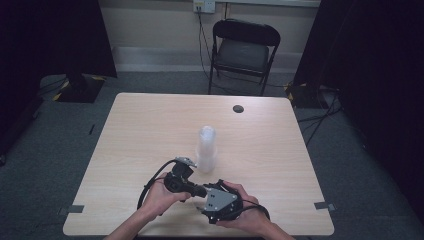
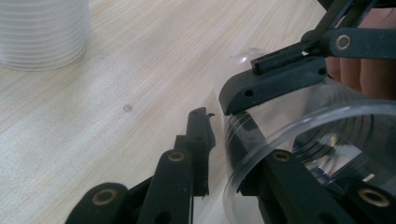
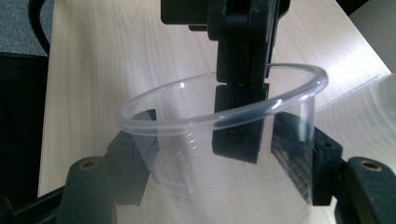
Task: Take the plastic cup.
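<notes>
A single clear plastic cup (image 3: 196, 140) sits between the two grippers near the table's front edge. My right gripper (image 3: 224, 158) is shut on the cup's body, with one black jaw on each side. My left gripper (image 2: 222, 135) comes at the cup from the other side and pinches its wall at the rim (image 2: 303, 126), one jaw inside and one outside. In the high view the left gripper (image 1: 201, 191) and the right gripper (image 1: 214, 194) meet tip to tip. A tall stack of clear cups (image 1: 206, 149) stands upright just beyond them, at mid-table.
The light wooden table (image 1: 150, 125) has a dark round grommet (image 1: 238, 108) near its far edge. A black folding chair (image 1: 243, 50) stands behind the table. Cables trail on the floor, and dark curtains hang on both sides.
</notes>
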A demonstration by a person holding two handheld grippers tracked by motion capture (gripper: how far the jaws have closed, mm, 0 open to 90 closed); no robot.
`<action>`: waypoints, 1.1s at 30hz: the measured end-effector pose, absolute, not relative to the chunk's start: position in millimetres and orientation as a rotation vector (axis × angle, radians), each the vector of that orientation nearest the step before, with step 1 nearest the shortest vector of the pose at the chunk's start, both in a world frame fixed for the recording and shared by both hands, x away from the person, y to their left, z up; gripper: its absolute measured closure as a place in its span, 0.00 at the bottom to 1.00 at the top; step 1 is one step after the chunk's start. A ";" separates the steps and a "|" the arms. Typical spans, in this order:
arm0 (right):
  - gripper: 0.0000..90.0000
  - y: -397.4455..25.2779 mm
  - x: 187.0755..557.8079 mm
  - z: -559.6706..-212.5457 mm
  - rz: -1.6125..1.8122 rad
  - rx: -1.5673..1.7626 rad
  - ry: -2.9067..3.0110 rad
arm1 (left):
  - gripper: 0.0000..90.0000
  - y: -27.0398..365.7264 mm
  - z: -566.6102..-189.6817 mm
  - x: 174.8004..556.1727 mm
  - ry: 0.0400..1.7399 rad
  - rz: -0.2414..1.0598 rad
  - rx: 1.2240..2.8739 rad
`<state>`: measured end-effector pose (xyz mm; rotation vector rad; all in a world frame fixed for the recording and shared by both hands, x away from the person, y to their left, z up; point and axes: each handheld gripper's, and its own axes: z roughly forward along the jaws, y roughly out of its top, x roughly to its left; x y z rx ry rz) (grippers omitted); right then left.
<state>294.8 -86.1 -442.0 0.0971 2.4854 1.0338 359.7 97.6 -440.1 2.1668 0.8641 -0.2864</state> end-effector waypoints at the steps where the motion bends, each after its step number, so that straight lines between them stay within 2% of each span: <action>1: 0.36 -86.1 294.8 -442.0 1.034 0.097 2.485 | 0.84 97.6 -440.1 359.7 0.864 -0.286 2.167; 3: 0.36 -86.5 295.2 -442.2 1.041 0.111 2.492 | 0.80 98.2 -441.3 359.1 0.869 -0.285 2.162; 11: 0.36 -91.4 297.7 -442.1 1.054 0.159 2.502 | 0.74 104.8 -440.9 357.4 0.842 -0.246 2.133; 14: 0.36 -93.1 299.2 -442.1 1.054 0.174 2.501 | 0.69 107.8 -440.1 356.7 0.833 -0.231 2.082; 16: 0.36 -94.8 300.8 -442.4 1.059 0.186 2.497 | 0.62 109.5 -440.1 357.1 0.836 -0.225 2.065; 17: 0.36 -94.8 300.8 -442.4 1.059 0.186 2.497 | 0.62 109.5 -440.4 356.9 0.847 -0.209 2.056; 18: 0.36 -95.9 301.6 -442.4 1.060 0.200 2.492 | 0.57 110.6 -440.1 357.4 0.840 -0.200 2.056; 26: 0.37 -104.4 306.5 -440.2 1.111 0.274 2.471 | 0.44 116.5 -437.4 355.3 0.836 -0.121 2.009; 29: 0.37 -107.0 308.7 -440.8 1.113 0.299 2.466 | 0.33 118.5 -437.3 354.8 0.843 -0.082 2.009; 33: 0.37 -110.2 312.4 -440.1 1.128 0.334 2.451 | 0.31 120.2 -435.3 353.3 0.829 -0.030 2.008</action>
